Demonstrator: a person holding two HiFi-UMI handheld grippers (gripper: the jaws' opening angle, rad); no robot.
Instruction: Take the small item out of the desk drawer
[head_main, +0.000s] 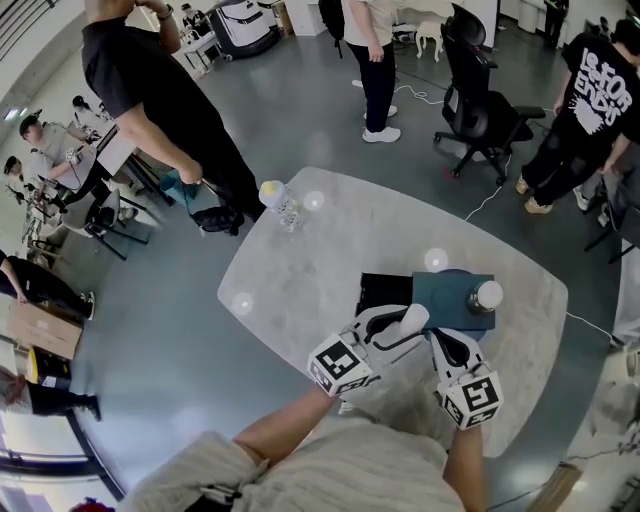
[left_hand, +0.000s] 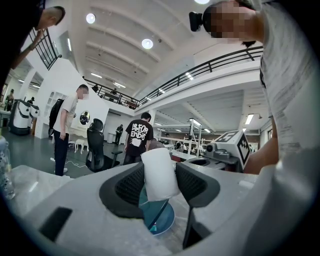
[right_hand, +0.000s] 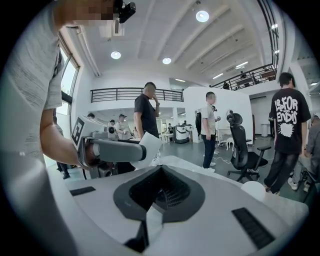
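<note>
Left gripper view shows the left gripper (left_hand: 160, 181) clamped on a small white roll (left_hand: 159, 167), perhaps paper, just above the table (head_main: 300, 280). The right gripper (right_hand: 159, 189) is closed and empty.

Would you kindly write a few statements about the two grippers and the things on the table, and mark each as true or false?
1. The left gripper holds a small white item between its jaws. True.
2. The right gripper grips the bottle. False: its jaws are together on nothing, and the bottle is out of both grippers' grasp.
3. A white round object rests on the dark teal box. True.
4. The bottle stands right against the teal box. False: it stands near the far left edge of the table, well apart from the box.
</note>
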